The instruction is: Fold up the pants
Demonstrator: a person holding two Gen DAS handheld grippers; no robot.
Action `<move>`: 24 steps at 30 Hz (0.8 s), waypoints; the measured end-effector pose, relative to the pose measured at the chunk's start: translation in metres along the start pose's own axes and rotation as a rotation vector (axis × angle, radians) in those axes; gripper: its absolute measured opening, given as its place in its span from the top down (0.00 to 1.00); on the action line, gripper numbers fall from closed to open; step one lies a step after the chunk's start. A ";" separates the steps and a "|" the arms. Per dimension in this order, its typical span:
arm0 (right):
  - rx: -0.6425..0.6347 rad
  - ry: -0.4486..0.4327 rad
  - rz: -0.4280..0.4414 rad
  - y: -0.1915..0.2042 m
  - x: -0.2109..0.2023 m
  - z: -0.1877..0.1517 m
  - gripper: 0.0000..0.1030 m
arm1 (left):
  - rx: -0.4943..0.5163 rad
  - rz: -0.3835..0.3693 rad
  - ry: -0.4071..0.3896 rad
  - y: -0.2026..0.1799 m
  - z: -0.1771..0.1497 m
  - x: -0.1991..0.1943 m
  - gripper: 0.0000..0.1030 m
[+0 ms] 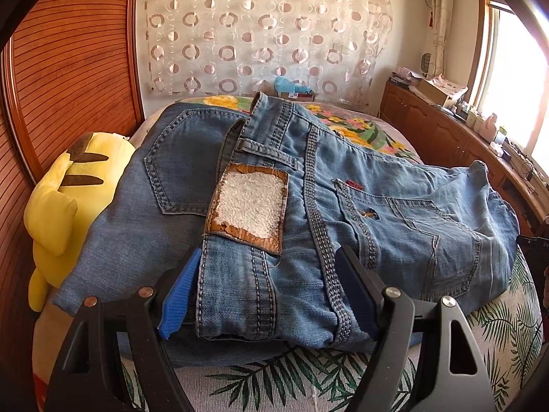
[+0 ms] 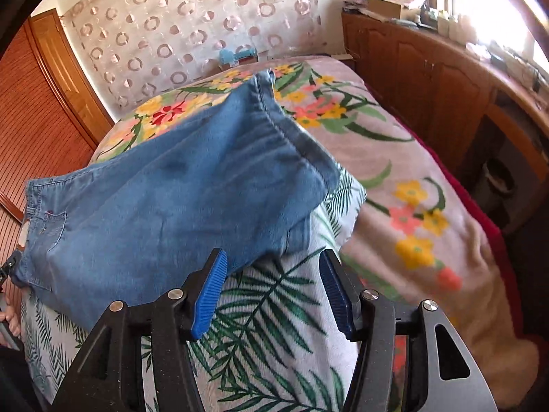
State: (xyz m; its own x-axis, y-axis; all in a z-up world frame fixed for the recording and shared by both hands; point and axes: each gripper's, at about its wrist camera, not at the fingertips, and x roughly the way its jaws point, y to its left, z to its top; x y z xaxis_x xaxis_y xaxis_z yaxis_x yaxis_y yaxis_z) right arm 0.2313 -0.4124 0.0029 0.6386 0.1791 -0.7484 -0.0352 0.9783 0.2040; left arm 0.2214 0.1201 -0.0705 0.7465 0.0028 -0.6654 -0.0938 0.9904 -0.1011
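Blue denim pants [image 1: 343, 185] lie folded on the bed, waistband with a worn leather patch [image 1: 250, 206] toward me in the left wrist view. My left gripper [image 1: 271, 267] is open, its blue pads on either side of the waistband end. In the right wrist view the folded legs [image 2: 192, 185] spread across the bed, hem at the far right. My right gripper [image 2: 274, 274] is open and empty, just off the near edge of the denim, above a leaf-print cloth [image 2: 274, 326].
A yellow plush toy [image 1: 72, 199] lies left of the pants. A floral blanket [image 2: 394, 185] covers the bed. A wooden cabinet [image 2: 429, 79] with clutter runs along the right. A wooden wardrobe [image 1: 68, 68] stands at left.
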 end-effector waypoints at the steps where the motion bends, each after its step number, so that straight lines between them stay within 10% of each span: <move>1: 0.009 0.005 0.007 0.000 0.001 -0.003 0.44 | 0.000 0.000 0.000 0.000 0.000 0.000 0.23; 24: -0.100 -0.042 -0.073 0.028 0.030 0.004 0.57 | -0.009 0.028 0.026 0.015 -0.007 0.007 0.40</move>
State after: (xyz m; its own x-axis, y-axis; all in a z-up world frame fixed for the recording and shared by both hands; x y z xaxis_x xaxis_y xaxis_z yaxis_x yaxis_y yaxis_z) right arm 0.2522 -0.3798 -0.0113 0.6735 0.1048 -0.7317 -0.0631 0.9944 0.0843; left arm 0.2206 0.1336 -0.0820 0.7262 0.0265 -0.6870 -0.1200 0.9888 -0.0887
